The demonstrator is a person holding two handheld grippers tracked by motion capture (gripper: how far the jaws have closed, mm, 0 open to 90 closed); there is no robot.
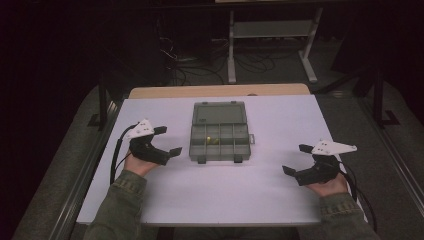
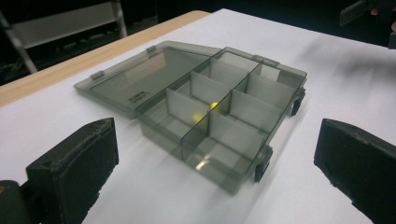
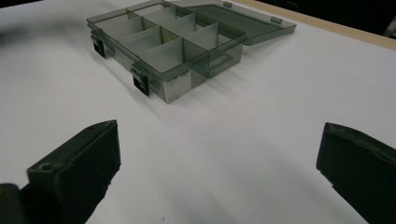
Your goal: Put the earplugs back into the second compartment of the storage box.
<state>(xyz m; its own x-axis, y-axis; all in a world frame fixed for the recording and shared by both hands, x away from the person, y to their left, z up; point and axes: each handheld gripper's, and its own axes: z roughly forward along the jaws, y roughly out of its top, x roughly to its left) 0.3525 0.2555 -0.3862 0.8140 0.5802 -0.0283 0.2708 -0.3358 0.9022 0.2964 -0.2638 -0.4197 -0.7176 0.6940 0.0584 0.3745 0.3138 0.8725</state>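
Observation:
A smoky grey plastic organizer box (image 1: pixel 219 142) (image 2: pixel 219 121) (image 3: pixel 163 42) lies in the middle of the white table, its lid (image 1: pixel 219 113) (image 2: pixel 140 81) folded flat away from me. Dividers split it into several compartments. Small yellow pieces (image 1: pixel 212 140) (image 2: pixel 205 112) rest in a middle compartment, and something small and pale (image 2: pixel 201 163) lies in a near one. My left gripper (image 1: pixel 168 140) (image 2: pixel 215 177) stands open just left of the box, jaws empty. My right gripper (image 1: pixel 297 159) (image 3: pixel 219 172) rests open near the table's right side, well clear of the box.
The white table top (image 1: pixel 225 190) ends in a wooden strip (image 1: pixel 220 91) at the far edge. Two black latches (image 3: pixel 140 85) hang on the box's near side. Beyond the table stand a metal frame (image 1: pixel 270 30) and cables on a dark floor.

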